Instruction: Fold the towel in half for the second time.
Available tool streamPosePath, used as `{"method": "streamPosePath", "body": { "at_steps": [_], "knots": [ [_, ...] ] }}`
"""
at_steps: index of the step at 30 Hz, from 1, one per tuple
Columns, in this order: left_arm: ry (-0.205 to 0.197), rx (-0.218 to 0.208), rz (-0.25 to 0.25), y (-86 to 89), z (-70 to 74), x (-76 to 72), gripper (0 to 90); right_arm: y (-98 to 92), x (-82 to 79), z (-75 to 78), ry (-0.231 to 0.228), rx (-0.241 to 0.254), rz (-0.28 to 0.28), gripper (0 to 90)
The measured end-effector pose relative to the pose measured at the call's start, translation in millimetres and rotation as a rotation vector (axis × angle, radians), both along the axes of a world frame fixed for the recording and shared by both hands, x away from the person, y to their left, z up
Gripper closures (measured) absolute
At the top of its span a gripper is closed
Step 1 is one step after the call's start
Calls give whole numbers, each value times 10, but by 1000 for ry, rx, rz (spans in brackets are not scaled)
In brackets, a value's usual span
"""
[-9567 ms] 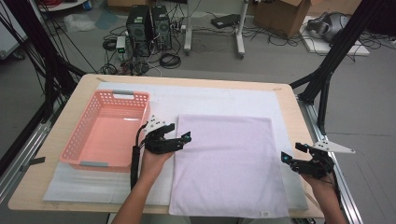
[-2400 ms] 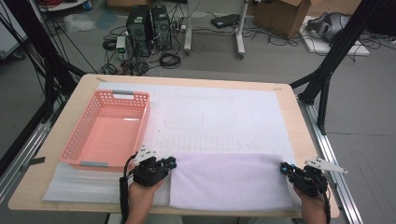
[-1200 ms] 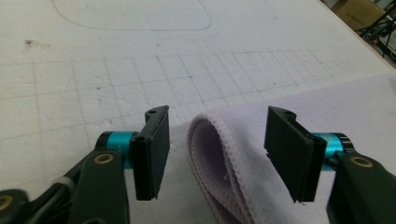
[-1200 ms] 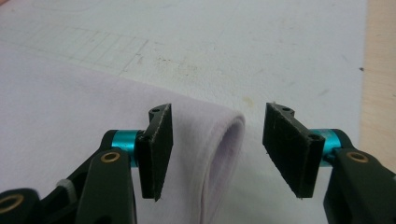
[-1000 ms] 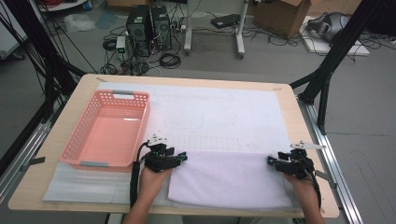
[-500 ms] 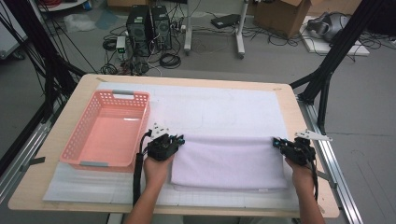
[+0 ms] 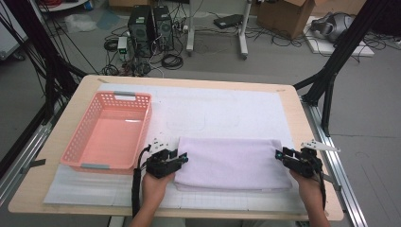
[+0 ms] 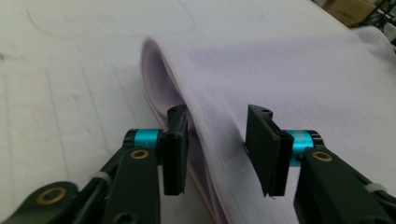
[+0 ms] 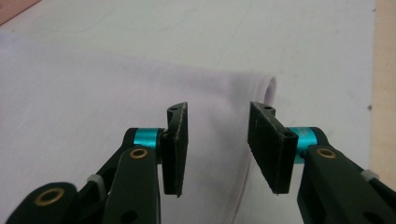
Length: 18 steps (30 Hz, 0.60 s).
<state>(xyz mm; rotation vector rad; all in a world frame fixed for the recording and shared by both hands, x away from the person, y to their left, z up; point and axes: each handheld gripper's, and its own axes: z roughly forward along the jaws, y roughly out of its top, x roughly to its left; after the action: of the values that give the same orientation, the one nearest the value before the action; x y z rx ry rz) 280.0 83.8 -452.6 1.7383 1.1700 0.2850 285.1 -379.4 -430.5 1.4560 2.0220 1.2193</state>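
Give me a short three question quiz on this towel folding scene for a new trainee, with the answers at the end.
1. True or false: the folded towel lies inside the pink basket.
2. Which end of the towel is the left gripper at: A the basket side, B the far side from the basket?
3. Are the fingers of the right gripper pressing on the towel or standing apart?

Key: 1 false, it lies on the white mat. 2 A. 3 Standing apart, just opened.

Folded towel (image 7: 231,163) on mat (image 7: 227,109), near table's front edge; basket (image 7: 109,132) just left of towel.
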Motion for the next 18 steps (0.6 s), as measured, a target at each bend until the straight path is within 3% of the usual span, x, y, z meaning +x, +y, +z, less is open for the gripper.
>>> {"method": "streamPosePath", "body": {
  "at_steps": [4,6,8,10,13,16,18],
  "knots": [
    [42,37,-18,14,-12,-174,662,23,-286,2,1,-11,79,649],
    [33,61,-31,12,-8,-251,677,53,-413,2,2,-10,137,702],
    [29,80,-38,18,-13,-323,700,101,-539,-28,16,-57,194,726],
    [30,109,-46,30,-10,-389,715,105,-635,-102,48,-91,213,748],
    [16,130,-57,45,-8,-478,719,42,-749,-148,45,-85,192,759],
    [5,120,-59,84,-21,-562,716,-24,-839,-151,39,-105,182,758],
    [11,101,-54,108,-13,-586,695,-67,-891,-142,37,-81,162,753]
  ]
}}
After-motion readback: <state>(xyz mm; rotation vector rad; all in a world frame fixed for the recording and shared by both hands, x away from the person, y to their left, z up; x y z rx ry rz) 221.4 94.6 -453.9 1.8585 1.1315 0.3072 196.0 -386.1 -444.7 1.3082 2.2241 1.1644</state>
